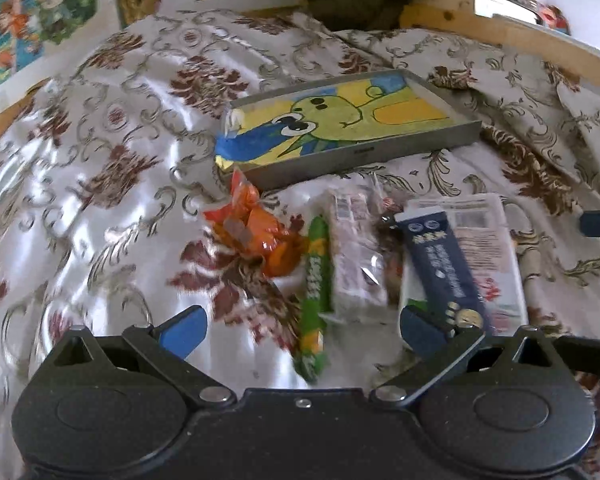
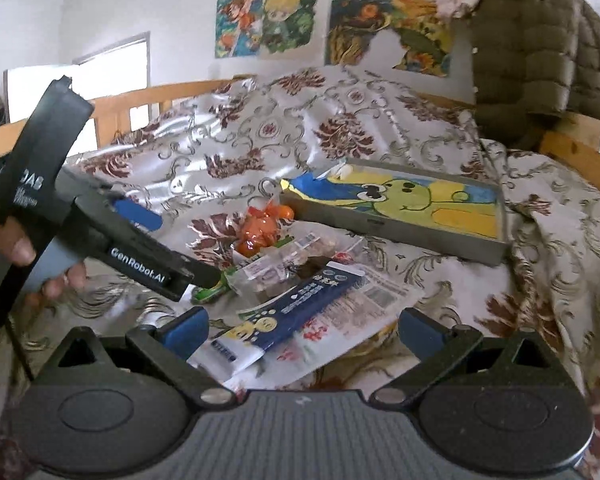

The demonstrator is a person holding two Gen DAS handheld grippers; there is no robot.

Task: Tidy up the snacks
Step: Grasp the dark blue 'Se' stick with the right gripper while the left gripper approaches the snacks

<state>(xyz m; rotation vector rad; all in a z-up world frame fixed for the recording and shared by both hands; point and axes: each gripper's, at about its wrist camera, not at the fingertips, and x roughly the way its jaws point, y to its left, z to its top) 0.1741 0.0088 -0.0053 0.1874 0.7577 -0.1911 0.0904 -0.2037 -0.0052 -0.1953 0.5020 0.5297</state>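
Both grippers, left [image 1: 300, 330] and right [image 2: 302, 330], hover with fingers spread wide, empty, over the snack pile [image 1: 340, 248] just before the painted tray [image 1: 352, 128].

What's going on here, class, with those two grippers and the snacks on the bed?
A person holds a gripper in each hand above a patterned bedspread. The left gripper hangs over the green stick pack; the right gripper hangs over the dark blue packet. Both have their jaws open and hold nothing. The orange snack bag lies loose, and the frog-painted tray has no snacks in it.
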